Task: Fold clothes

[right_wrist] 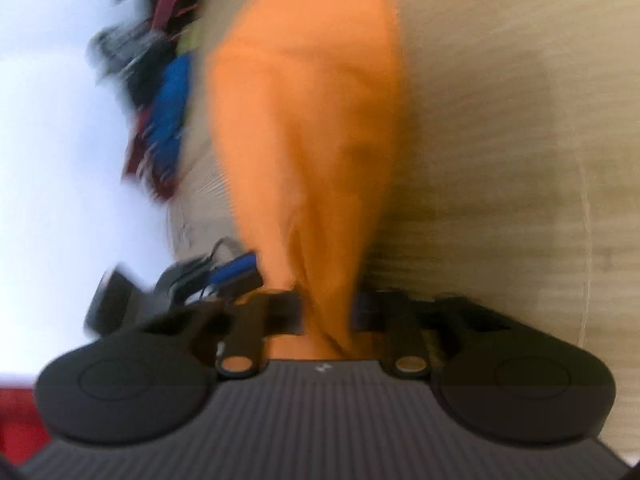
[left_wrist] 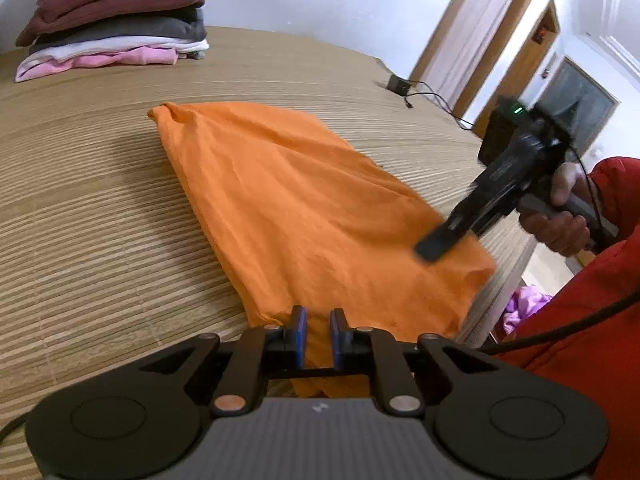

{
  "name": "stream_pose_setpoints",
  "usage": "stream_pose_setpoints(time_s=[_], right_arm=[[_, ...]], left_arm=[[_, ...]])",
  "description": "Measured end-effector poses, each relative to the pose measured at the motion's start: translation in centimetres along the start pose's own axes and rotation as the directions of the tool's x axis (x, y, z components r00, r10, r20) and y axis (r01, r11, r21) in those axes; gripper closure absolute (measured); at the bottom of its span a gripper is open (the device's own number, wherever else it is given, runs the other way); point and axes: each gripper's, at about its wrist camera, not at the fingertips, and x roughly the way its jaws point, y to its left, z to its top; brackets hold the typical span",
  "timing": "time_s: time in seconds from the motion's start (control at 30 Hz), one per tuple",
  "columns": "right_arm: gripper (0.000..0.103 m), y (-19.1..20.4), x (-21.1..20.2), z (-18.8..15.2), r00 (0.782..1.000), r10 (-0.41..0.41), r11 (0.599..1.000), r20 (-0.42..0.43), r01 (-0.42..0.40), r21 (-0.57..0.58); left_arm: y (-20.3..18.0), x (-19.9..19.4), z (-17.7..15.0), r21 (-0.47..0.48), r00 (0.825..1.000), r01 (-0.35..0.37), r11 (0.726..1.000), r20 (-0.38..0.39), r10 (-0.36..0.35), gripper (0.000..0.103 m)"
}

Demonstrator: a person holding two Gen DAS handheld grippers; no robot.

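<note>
While the orange garment lies half-folded on the striped mat, my left gripper pinches its near edge and my right gripper clamps a bunched corner. Soft, light and limp, it likely handles best held by hems and corners.

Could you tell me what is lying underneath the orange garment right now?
The orange garment lies on the striped mat, which shows all around it. Anything between the cloth and the mat is covered and cannot be seen.
</note>
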Motion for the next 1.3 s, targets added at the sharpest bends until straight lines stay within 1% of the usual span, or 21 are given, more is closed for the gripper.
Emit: stream_pose_setpoints(time_s=[0.03,0.1,0.17,0.23,0.27,0.33,0.4,0.5,0.57,0.63,0.73,0.77,0.83,0.87,0.93,0.97,1.03,1.13,1.2,1.23,1.3], right_arm=[[0.085,-0.2,0.1,-0.4,1.000,0.004,0.999,0.020,-0.004,0.044],[0.086,0.6,-0.3,-1.3,0.998,-0.008,0.998,0.062,0.003,0.067],[0.086,1.3,-0.8,-2.0,0.994,0.051,0.989,0.101,-0.064,0.135],[0.086,2.1,-1.4,-2.3,0.984,0.109,0.971,0.139,-0.136,0.199],[0.086,2.8,-1.6,-2.2,0.981,0.119,0.967,0.154,-0.149,0.206],[0.085,5.0,-1.6,-1.8,0.977,0.120,0.968,0.174,-0.154,0.199],[0.085,7.3,-2.1,-1.2,0.975,0.102,0.980,0.198,-0.132,0.146],[0.085,10.3,-2.7,-0.6,0.969,0.083,0.993,0.232,-0.099,0.058],[0.085,10.4,-3.6,-0.6,0.966,0.067,0.997,0.251,-0.077,0.029],[0.085,10.1,-4.6,-0.5,0.960,0.049,0.998,0.275,-0.054,0.013],[0.086,9.7,-7.3,0.0,0.935,-0.004,1.000,0.354,0.001,0.008],[0.087,9.7,-8.9,0.1,0.919,-0.040,0.999,0.393,0.045,-0.002],[0.087,10.8,-12.7,0.8,0.869,-0.130,0.986,0.478,0.166,-0.034],[0.087,11.8,-14.7,1.3,0.840,-0.163,0.972,0.517,0.226,-0.061],[0.088,14.9,-15.2,2.2,0.809,-0.208,0.926,0.550,0.344,-0.156],[0.088,16.4,-15.5,2.6,0.791,-0.227,0.894,0.568,0.401,-0.200],[0.089,19.4,-15.9,3.5,0.753,-0.260,0.814,0.605,0.508,-0.283],[0.089,23.5,-10.1,2.5,0.754,-0.316,0.677,0.576,0.604,-0.420],[0.090,25.3,-2.9,0.9,0.759,-0.397,0.572,0.517,0.645,-0.507],[0.090,25.3,0.9,-0.1,0.763,-0.439,0.531,0.475,0.646,-0.548],[0.090,24.3,7.0,-1.5,0.764,-0.498,0.494,0.411,0.639,-0.589]], left_arm=[[0.1,0.1,0.0,0.002,1.000,0.000,1.000,0.003,0.000,0.090],[0.4,-0.3,-0.1,0.003,1.000,-0.007,1.000,0.015,0.007,0.090],[0.4,-0.8,-0.4,0.026,0.999,-0.038,0.999,0.033,0.037,0.089],[0.3,-1.7,-0.5,0.054,0.996,-0.074,0.996,0.053,0.071,0.089],[0.2,-2.2,-0.5,0.066,0.994,-0.087,0.994,0.067,0.083,0.088],[0.1,-3.3,-0.2,0.078,0.991,-0.098,0.992,0.101,0.090,0.086],[-0.1,-4.4,0.2,0.086,0.985,-0.108,0.990,0.142,0.095,0.085],[-0.3,-6.0,0.9,0.086,0.974,-0.116,0.989,0.207,0.096,0.080],[-0.4,-6.5,1.3,0.084,0.968,-0.119,0.989,0.233,0.097,0.079],[-0.6,-6.6,1.3,0.084,0.966,-0.119,0.989,0.241,0.096,0.079],[-0.7,-6.6,0.8,0.073,0.966,-0.124,0.990,0.237,0.103,0.079],[-0.6,-6.7,0.6,0.065,0.966,-0.123,0.990,0.237,0.105,0.079],[-0.3,-6.7,0.3,0.043,0.966,-0.118,0.992,0.236,0.105,0.079],[-0.1,-6.8,0.0,0.029,0.966,-0.116,0.993,0.236,0.106,0.079],[0.2,-6.7,-0.6,-0.004,0.967,-0.105,0.994,0.234,0.103,0.079],[0.3,-6.7,-0.9,-0.019,0.968,-0.100,0.995,0.230,0.101,0.079],[0.5,-6.6,-1.4,-0.036,0.970,-0.092,0.995,0.222,0.097,0.079],[0.9,-7.1,-1.9,-0.057,0.968,-0.088,0.994,0.230,0.099,0.079],[1.9,-7.9,-2.2,-0.107,0.961,-0.097,0.990,0.248,0.121,0.079],[2.5,-8.5,-2.4,-0.137,0.956,-0.100,0.985,0.262,0.134,0.079],[3.9,-9.7,-3.1,-0.197,0.944,-0.111,0.974,0.285,0.166,0.079]])
